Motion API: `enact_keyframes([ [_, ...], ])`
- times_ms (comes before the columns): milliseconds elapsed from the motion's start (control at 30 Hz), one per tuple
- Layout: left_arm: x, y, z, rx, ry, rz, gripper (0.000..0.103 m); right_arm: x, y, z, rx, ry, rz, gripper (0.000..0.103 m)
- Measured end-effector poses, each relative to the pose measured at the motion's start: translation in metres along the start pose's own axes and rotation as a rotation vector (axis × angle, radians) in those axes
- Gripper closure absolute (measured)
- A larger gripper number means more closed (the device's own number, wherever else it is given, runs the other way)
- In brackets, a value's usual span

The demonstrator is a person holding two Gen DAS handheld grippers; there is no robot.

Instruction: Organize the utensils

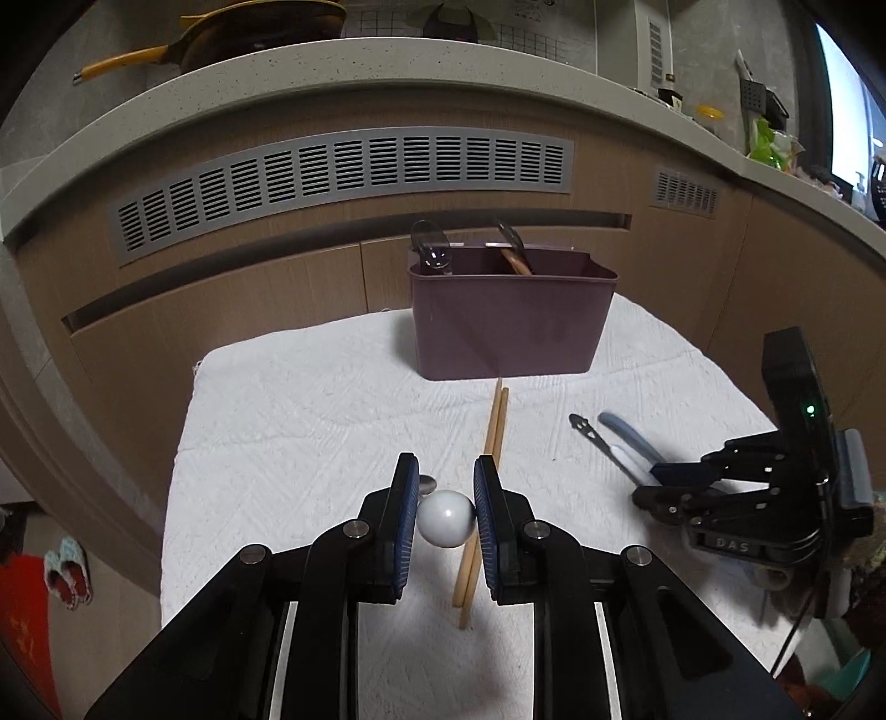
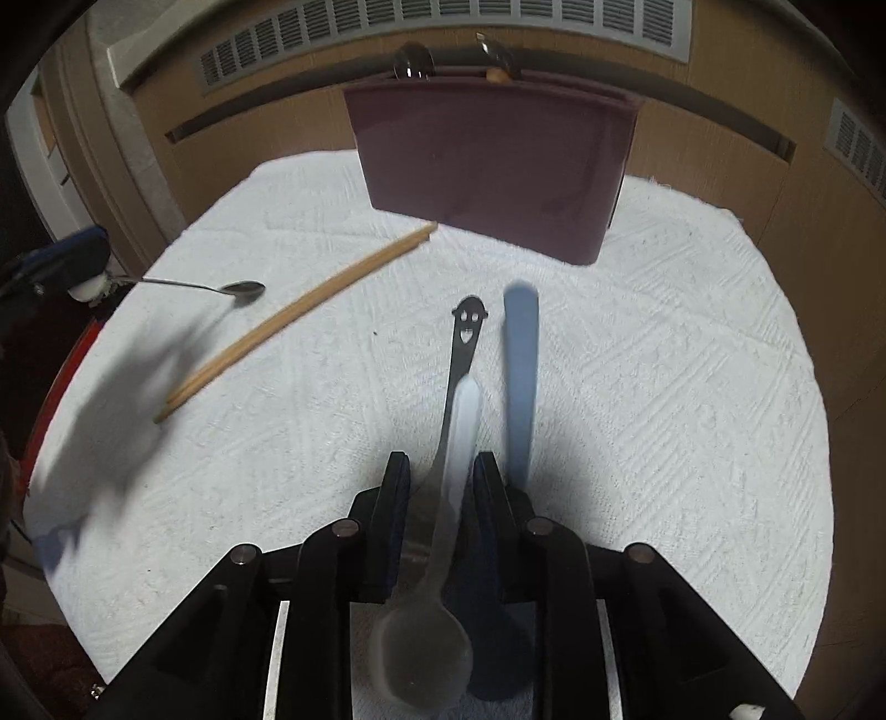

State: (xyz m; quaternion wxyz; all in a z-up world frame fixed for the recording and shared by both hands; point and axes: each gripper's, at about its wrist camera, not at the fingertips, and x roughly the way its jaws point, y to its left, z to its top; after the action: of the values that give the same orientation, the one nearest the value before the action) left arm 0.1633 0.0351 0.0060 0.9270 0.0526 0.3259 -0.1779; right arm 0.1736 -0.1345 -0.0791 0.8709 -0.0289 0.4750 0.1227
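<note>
My left gripper point(image 1: 446, 490) is shut on the white ball end point(image 1: 446, 518) of a small metal spoon point(image 2: 221, 287), held just above the white cloth point(image 1: 310, 410). A pair of wooden chopsticks point(image 1: 486, 471) lies beside it, pointing at the purple utensil bin point(image 1: 512, 315), which holds spoons. My right gripper point(image 2: 443, 476) is shut on a translucent white spoon point(image 2: 457, 443), bowl toward the camera. Under it lie a dark smiley-face utensil point(image 2: 468, 332) and a blue-grey handle point(image 2: 520, 376). The right gripper also shows in the left wrist view point(image 1: 720, 498).
The cloth covers a small table that stands against brown cabinet fronts point(image 1: 221, 310) with a grey vent point(image 1: 343, 171). A counter point(image 1: 387, 61) above carries a yellow-handled pan point(image 1: 221, 33). The table edges drop off left and right.
</note>
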Motion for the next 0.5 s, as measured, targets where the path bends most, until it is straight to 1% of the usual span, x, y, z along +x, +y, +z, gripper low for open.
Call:
enact_keyframes([
  [33,0.000,0.001,0.001,-0.005,-0.002,-0.012,0.082,0.000,0.000,0.001,0.001,0.001,-0.002,0.081],
  [67,0.000,0.001,0.001,-0.011,-0.005,-0.021,0.082,0.000,0.000,0.002,0.002,0.010,-0.013,0.083],
  [100,0.000,0.001,0.002,-0.014,-0.009,-0.027,0.083,0.000,0.001,0.003,0.003,0.012,-0.033,0.093],
  [133,0.001,0.001,0.003,-0.016,-0.012,-0.033,0.083,-0.002,0.001,0.005,0.007,0.018,-0.038,0.094],
  [333,-0.005,-0.001,0.005,-0.027,-0.012,-0.051,0.083,-0.034,0.005,0.014,0.029,-0.064,0.001,0.095],
  [500,-0.016,-0.004,0.012,-0.034,-0.030,-0.071,0.083,-0.062,0.004,0.022,0.048,-0.138,0.039,0.095],
])
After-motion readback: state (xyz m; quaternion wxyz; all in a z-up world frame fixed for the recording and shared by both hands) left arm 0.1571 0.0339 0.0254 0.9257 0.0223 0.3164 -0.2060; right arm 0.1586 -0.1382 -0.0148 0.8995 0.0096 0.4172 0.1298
